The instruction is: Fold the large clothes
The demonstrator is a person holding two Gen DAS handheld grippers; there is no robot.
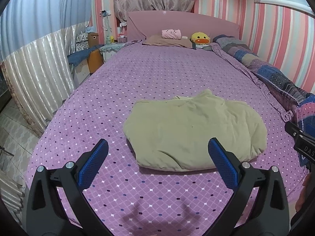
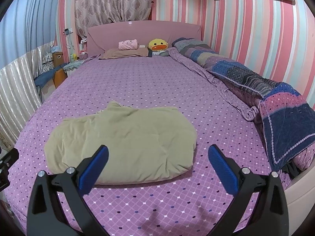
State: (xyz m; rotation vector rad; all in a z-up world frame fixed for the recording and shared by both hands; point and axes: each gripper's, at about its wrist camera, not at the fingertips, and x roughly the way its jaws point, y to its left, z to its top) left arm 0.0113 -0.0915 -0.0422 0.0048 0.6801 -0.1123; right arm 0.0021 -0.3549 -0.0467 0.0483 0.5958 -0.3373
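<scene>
A beige garment (image 1: 195, 129) lies folded into a thick bundle on the purple dotted bedspread (image 1: 137, 78); it also shows in the right wrist view (image 2: 126, 139). My left gripper (image 1: 158, 143) is open and empty, held above the bed just short of the bundle's near edge, towards its left side. My right gripper (image 2: 158, 149) is open and empty, held above the bundle's near right corner. Part of the right gripper's black body (image 1: 301, 143) shows at the right edge of the left wrist view.
A rolled patchwork quilt (image 2: 256, 82) lies along the bed's right side by the striped wall. A pillow (image 2: 126, 53), a pink plush (image 2: 128, 44) and a yellow duck plush (image 2: 157, 45) sit at the headboard. Boxes and a bedside table (image 1: 92, 57) stand left of the bed.
</scene>
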